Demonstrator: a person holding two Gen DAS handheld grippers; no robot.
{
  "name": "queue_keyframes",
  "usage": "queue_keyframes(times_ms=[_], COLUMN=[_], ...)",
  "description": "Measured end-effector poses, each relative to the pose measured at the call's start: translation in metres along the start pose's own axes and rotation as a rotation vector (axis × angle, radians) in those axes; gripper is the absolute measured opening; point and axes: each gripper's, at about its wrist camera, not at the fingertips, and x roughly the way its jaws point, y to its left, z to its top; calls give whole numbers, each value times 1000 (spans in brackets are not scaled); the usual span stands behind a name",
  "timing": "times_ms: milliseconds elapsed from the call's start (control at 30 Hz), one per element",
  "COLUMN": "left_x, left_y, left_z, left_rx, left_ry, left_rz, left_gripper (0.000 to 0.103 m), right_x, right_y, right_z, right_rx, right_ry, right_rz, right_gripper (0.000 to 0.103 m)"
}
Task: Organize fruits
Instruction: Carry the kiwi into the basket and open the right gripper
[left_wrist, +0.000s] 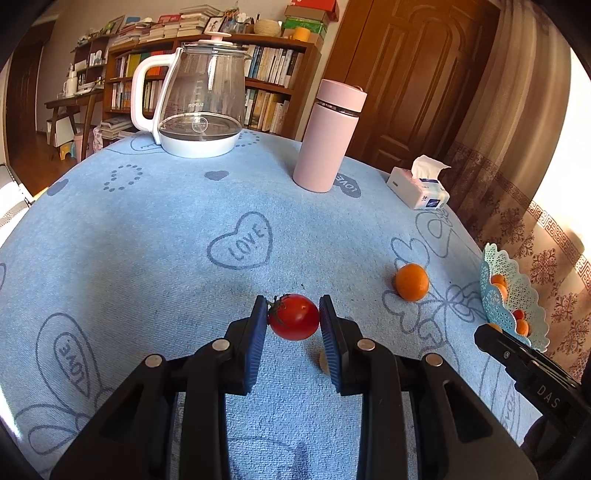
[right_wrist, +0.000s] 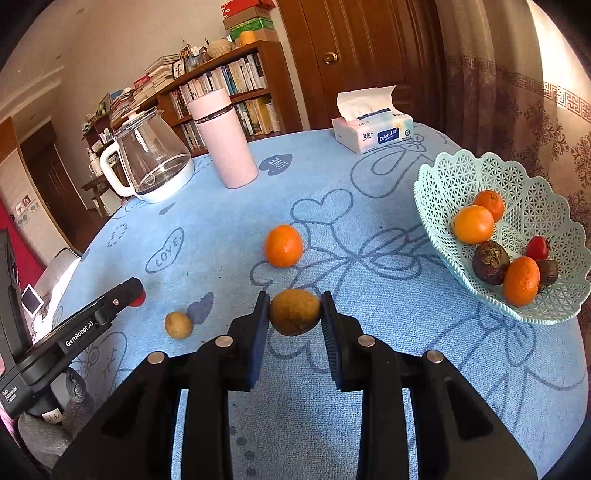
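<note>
My left gripper is shut on a red cherry tomato just above the blue cloth. My right gripper is shut on a brown kiwi. The left gripper also shows in the right wrist view with the tomato at its tip. A loose orange lies ahead of the kiwi and also shows in the left wrist view. A small tan fruit lies to the left. The mint lattice basket at the right holds several oranges, dark fruits and a tomato; it also shows in the left wrist view.
A glass kettle, a pink flask and a tissue box stand at the far side of the table. Behind are bookshelves and a wooden door. A curtain hangs at the right.
</note>
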Motion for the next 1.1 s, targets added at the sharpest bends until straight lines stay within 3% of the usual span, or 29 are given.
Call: queue_keyframes(times_ms=[567,1100], left_x=[0,1], left_y=[-17,-24], left_z=[-7,-10], left_rx=[57,82], left_ry=[6,15], left_rz=[-22,-29], left_gripper=[29,29], right_x=[-42,-75], right_y=[-56,-149], right_z=[5,6], right_rx=[110,278], right_ry=[-84,-162], right_rz=[-95,-285], right_gripper=[29,29])
